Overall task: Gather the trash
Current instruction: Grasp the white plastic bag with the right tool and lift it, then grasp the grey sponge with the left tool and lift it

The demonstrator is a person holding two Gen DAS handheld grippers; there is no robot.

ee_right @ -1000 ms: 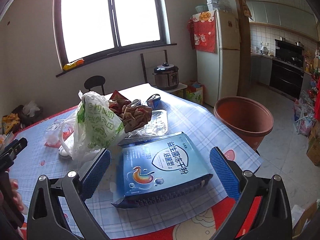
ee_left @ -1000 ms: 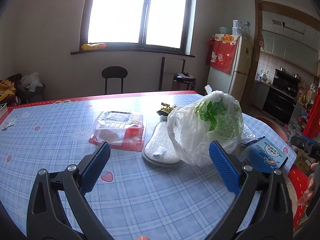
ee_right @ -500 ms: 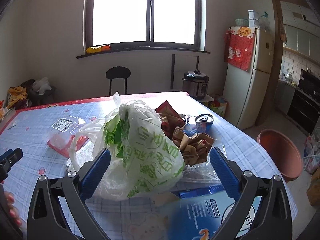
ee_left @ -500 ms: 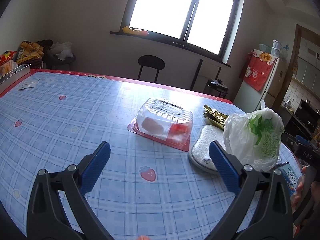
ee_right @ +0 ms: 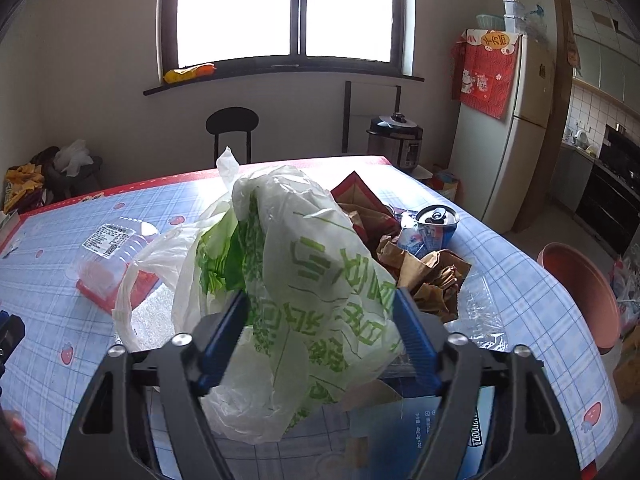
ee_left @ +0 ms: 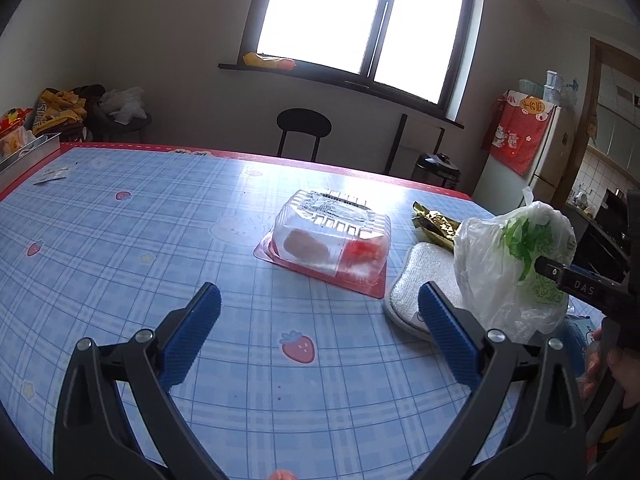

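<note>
- Readable writing is scarce; the white plastic bag [ee_right: 304, 292] carries large green characters, seen upside down in the right wrist view and too distorted to read; the letters "DAS" show on the black body at the right edge of the left wrist view; the clear plastic tray [ee_left: 332, 240] bears a printed white label, too small to read; the blue box [ee_right: 432, 428] at the bottom of the right wrist view has small print that cannot be made out
- The right gripper [ee_right: 322, 336] sits at lower centre of its frame with the bag between its blue pads; its jaws have just been closing, and both pads now press into the bag's sides, so it grips the bag
- The left gripper [ee_left: 320, 336] sits at lower centre of its frame, jaws spread wide over bare tablecloth [ee_left: 120, 240], nothing between them; the bag stands at the right of that frame, beyond its right-hand pad
- The clear tray, upper centre of the left view, holds a pale piece and something red; a white sponge pad [ee_left: 424, 280] lies between the tray and the bag, with a gold wrapper [ee_left: 434, 222] behind it
- To the right of the bag in the right view lie crumpled brown paper [ee_right: 424, 276] and an opened blue drink can [ee_right: 432, 226]; an orange-brown tub [ee_right: 580, 292] stands on the floor at the right edge
</note>
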